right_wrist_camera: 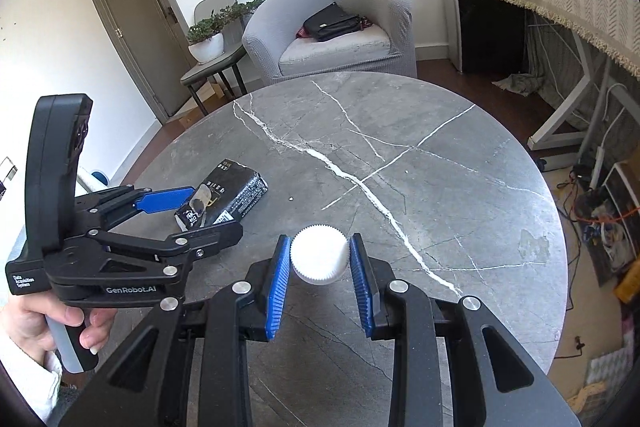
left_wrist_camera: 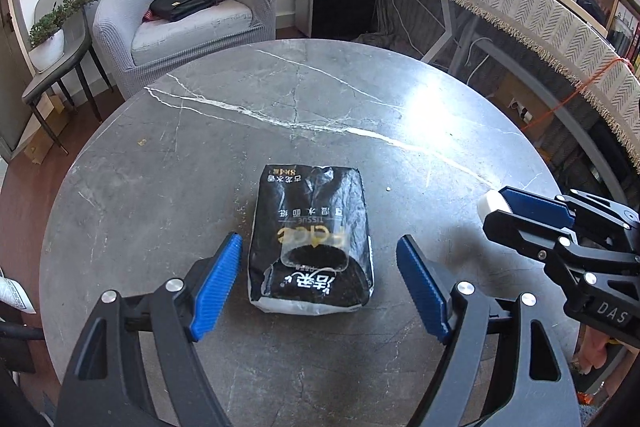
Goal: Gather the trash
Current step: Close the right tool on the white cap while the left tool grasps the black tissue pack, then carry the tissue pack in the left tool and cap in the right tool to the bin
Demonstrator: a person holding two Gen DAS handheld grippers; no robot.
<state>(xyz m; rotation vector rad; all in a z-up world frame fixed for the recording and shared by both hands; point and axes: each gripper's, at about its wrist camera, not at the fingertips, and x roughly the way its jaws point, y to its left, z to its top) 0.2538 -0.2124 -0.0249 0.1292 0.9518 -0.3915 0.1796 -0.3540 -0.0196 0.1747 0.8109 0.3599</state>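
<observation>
Left gripper point(left_wrist_camera: 318, 279): jaws spread wide, nothing pressed. The black tissue pack point(left_wrist_camera: 311, 241) lies flat on the round grey marble table point(left_wrist_camera: 200, 155), in the gap between the two blue pads, a clear margin on each side. The pack's white near edge sits level with the pad roots and its far end reaches past the tips. Torn clear film sits on the pack's top face. From the right wrist view the same gripper point(right_wrist_camera: 192, 211) points in over the pack point(right_wrist_camera: 228, 193), the upper blue pad above the pack's near end; whether it touches cannot be told from that angle. A hand point(right_wrist_camera: 44, 323) grips its handle at lower left.

Right gripper point(right_wrist_camera: 320, 259): jaws clenched on a white ribbed bottle cap point(right_wrist_camera: 319, 255). The cap sits between the blue pads near their tips, one pad against each side, its open end toward the camera. In the left wrist view the right gripper point(left_wrist_camera: 500, 205) comes in from the right edge, the white cap point(left_wrist_camera: 493, 206) showing at its tip, well to the right of the left gripper's right pad.

A small white speck point(left_wrist_camera: 388, 189) lies on the table beyond the left jaws, right of the pack's far end.

Beyond the table: grey armchair point(right_wrist_camera: 332, 27) with a black bag point(right_wrist_camera: 332, 23) on the seat
</observation>
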